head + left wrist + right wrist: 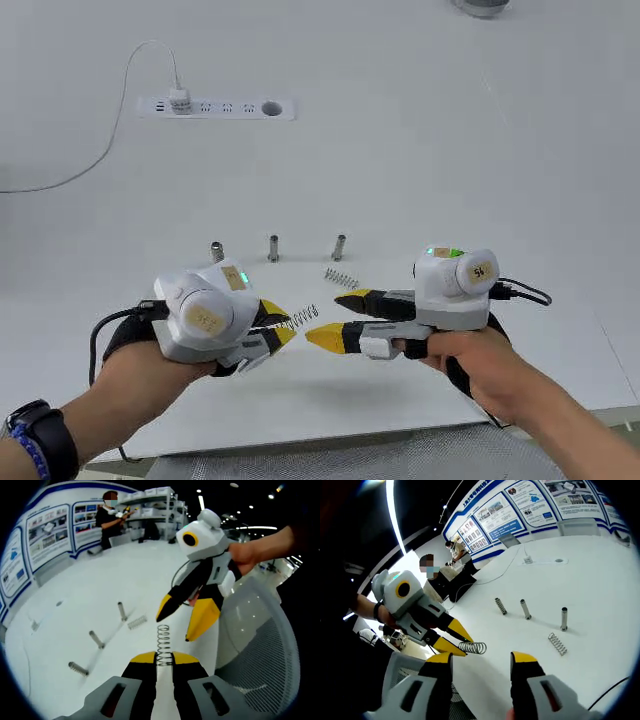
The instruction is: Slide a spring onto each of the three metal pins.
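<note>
spring (163,639), end hidden in left hand-held gripper (164,658)

bright even light, soft shadows, fisheye edges

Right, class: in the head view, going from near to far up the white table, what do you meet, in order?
Held spring in the left gripper → loose spring → row of three pins → power strip.
</note>
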The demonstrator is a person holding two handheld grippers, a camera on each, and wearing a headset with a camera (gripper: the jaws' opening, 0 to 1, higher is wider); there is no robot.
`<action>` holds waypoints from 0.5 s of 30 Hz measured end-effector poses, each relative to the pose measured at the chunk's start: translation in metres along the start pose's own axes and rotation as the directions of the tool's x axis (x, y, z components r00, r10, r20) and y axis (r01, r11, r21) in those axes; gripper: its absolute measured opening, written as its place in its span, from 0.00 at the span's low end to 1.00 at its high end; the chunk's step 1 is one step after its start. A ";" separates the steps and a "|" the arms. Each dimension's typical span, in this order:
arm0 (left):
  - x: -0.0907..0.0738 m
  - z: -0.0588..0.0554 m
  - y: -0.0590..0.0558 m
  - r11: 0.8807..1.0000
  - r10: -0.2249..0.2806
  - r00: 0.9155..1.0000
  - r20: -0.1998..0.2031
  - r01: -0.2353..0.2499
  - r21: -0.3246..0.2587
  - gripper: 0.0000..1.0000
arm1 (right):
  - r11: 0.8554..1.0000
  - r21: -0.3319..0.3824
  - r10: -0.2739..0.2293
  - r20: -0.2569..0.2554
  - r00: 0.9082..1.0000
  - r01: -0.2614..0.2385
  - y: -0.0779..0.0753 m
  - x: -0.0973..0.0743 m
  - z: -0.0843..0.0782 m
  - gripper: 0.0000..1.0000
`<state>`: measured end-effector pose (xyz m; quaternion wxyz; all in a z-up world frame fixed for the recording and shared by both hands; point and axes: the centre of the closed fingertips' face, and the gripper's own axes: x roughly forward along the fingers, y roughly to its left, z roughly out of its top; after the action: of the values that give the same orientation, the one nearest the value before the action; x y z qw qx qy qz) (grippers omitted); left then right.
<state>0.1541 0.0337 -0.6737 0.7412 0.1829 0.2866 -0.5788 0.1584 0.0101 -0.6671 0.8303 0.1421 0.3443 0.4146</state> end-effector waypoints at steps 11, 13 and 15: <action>0.000 0.006 -0.010 0.999 -0.030 1.000 0.008 0.030 0.028 0.11 | 0.998 0.048 0.029 0.005 1.000 -0.030 0.007 0.003 -0.001 0.33; 0.001 0.007 -0.011 0.999 -0.037 0.999 0.009 0.037 0.030 0.11 | 0.998 0.055 0.031 0.008 0.999 -0.031 0.007 0.003 0.000 0.31; 0.001 0.008 -0.013 0.998 -0.041 0.999 0.009 0.041 0.037 0.11 | 0.997 0.063 0.035 0.011 0.999 -0.036 0.008 0.002 0.000 0.29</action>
<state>0.1437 0.0248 -0.6673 0.7271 0.1877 0.2760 -0.6000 0.1544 0.0170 -0.6639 0.8196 0.1766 0.3504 0.4175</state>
